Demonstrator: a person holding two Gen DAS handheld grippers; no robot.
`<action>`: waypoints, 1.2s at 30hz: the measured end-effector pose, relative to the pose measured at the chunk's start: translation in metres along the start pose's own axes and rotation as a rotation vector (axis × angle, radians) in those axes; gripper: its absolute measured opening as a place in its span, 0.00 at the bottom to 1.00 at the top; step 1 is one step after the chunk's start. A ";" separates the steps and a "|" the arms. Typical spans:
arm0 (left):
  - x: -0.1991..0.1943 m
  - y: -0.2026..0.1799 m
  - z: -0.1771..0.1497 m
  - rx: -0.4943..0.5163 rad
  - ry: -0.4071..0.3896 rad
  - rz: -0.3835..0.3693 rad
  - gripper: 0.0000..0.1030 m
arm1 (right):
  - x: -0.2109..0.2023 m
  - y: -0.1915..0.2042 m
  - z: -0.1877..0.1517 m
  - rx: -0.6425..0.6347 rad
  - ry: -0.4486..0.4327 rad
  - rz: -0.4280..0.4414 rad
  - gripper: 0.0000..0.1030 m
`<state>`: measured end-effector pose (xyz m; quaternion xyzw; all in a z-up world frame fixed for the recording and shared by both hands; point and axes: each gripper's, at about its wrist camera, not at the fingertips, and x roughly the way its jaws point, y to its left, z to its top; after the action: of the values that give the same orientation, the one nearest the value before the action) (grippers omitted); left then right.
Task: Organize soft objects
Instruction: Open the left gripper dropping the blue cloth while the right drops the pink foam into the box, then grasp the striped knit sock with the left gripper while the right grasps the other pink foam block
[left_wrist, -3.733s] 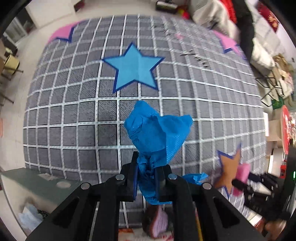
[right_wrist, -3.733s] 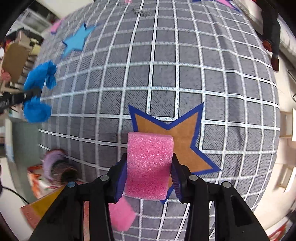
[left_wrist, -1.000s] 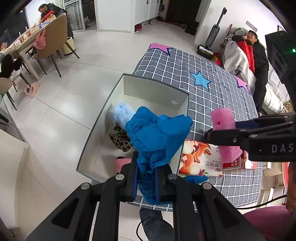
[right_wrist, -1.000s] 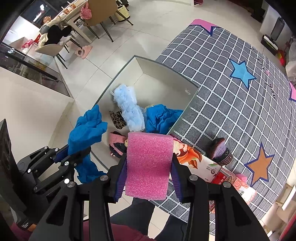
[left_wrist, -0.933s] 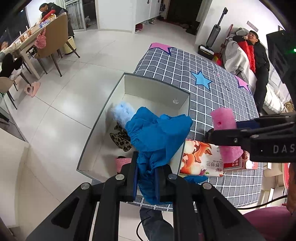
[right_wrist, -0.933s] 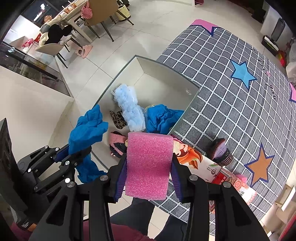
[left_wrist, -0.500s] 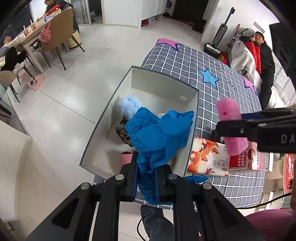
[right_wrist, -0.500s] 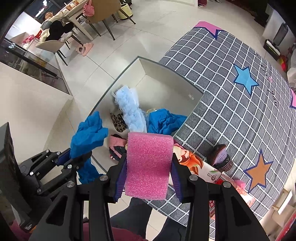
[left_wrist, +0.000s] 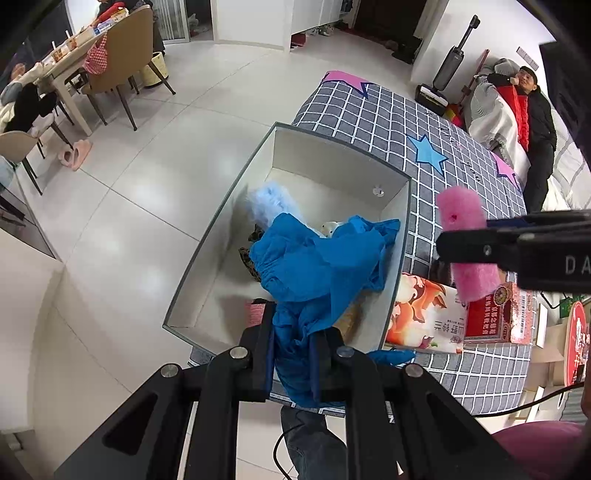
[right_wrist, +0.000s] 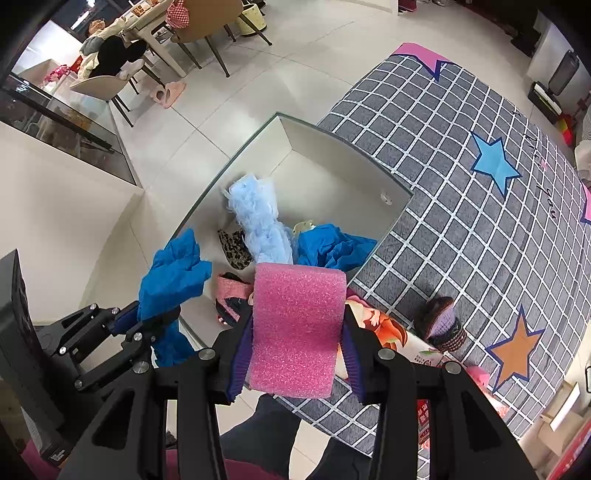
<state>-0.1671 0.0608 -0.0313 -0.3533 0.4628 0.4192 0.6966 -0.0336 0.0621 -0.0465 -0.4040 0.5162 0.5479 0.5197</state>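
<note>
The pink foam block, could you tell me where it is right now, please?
The pink foam block is clamped in the right gripper, held above the near end of the white box, beside the left gripper gripping the blue cloth.

From my left camera: left gripper (left_wrist: 291, 354) clamped on a blue cloth (left_wrist: 321, 266), hanging over the white box (left_wrist: 218, 236). Right gripper (left_wrist: 458, 243) came in from the right, pinching a pink sponge (left_wrist: 467, 242) above the checked mat (left_wrist: 436, 147).
</note>
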 end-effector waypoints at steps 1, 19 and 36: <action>0.001 0.000 0.000 -0.001 0.002 0.000 0.16 | 0.000 0.000 0.002 -0.001 -0.001 -0.002 0.43; 0.001 -0.001 0.016 -0.002 -0.038 0.004 0.81 | 0.008 -0.008 0.049 0.013 0.002 -0.025 0.77; -0.008 -0.041 0.050 0.058 -0.078 -0.224 1.00 | -0.049 -0.145 0.004 0.385 0.008 0.082 0.99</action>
<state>-0.1144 0.0862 -0.0034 -0.3657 0.4048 0.3387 0.7666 0.1162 0.0483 -0.0188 -0.2780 0.6294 0.4583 0.5627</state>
